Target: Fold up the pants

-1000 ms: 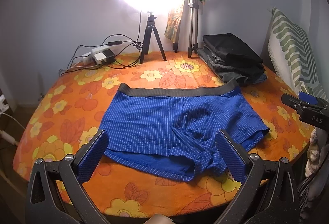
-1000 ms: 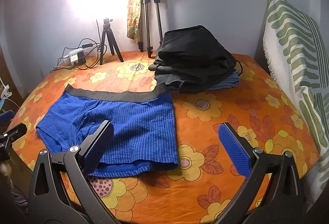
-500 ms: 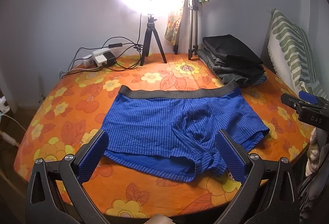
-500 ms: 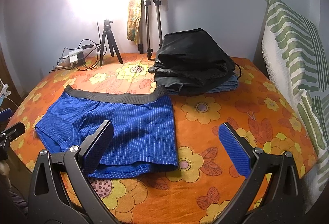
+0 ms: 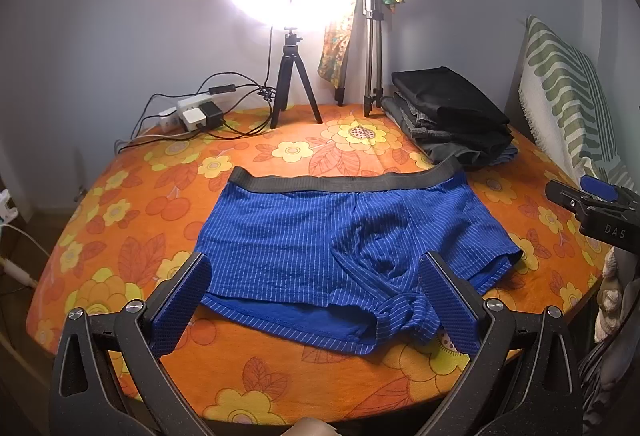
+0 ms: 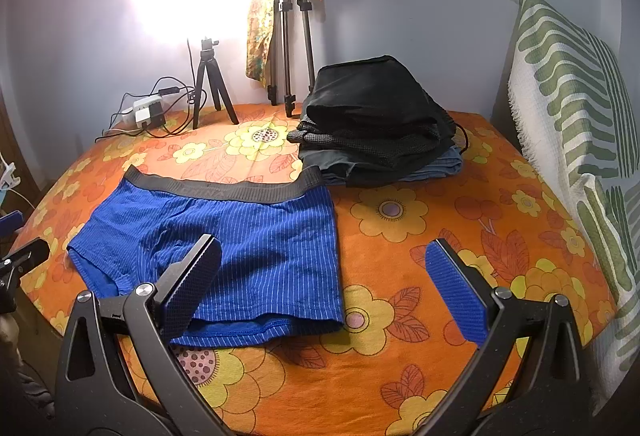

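Blue pinstriped shorts (image 5: 320, 236) with a dark grey waistband lie flat on the orange flowered tablecloth (image 5: 132, 220), waistband towards the wall. One leg hem is bunched near the front edge. My left gripper (image 5: 316, 300) is open and empty, hovering above the front hem. In the right wrist view the shorts (image 6: 248, 248) lie to the left. My right gripper (image 6: 324, 288) is open and empty above the shorts' right edge and bare cloth. The right gripper's tip also shows at the right of the left wrist view (image 5: 592, 204).
A stack of folded dark clothes (image 6: 376, 128) sits at the back right. A small tripod (image 5: 294, 92) with a bright ring light, a tall tripod (image 5: 368, 36) and a power strip with cables (image 5: 192, 114) stand at the back. A green striped cushion (image 6: 576, 124) leans at the right.
Both grippers have drawn back and risen slightly, so the table looks a little farther away. The shorts have not moved.
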Tool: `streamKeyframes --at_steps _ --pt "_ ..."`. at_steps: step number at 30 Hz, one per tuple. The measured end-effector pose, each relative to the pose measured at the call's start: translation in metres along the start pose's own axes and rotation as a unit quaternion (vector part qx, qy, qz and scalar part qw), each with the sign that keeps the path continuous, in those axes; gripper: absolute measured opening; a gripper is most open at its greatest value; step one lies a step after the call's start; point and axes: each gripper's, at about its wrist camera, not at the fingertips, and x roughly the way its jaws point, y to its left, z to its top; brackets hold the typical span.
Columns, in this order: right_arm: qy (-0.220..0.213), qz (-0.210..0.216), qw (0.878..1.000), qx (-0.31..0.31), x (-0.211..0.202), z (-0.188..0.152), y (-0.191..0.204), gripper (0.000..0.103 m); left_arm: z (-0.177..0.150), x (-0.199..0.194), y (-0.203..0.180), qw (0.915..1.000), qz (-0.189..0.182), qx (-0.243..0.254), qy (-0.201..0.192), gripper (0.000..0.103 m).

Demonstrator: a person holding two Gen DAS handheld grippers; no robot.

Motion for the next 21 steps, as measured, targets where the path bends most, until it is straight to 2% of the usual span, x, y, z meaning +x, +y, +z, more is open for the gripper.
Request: streamKeyframes --at_steps 21 --pt "0.000 0.000 1.000 -0.001 0.0002 -0.0005 0.0010 0.103 0.0000 0.0007 -0.0046 1.0000 -0.002 0.004 0.000 0.102"
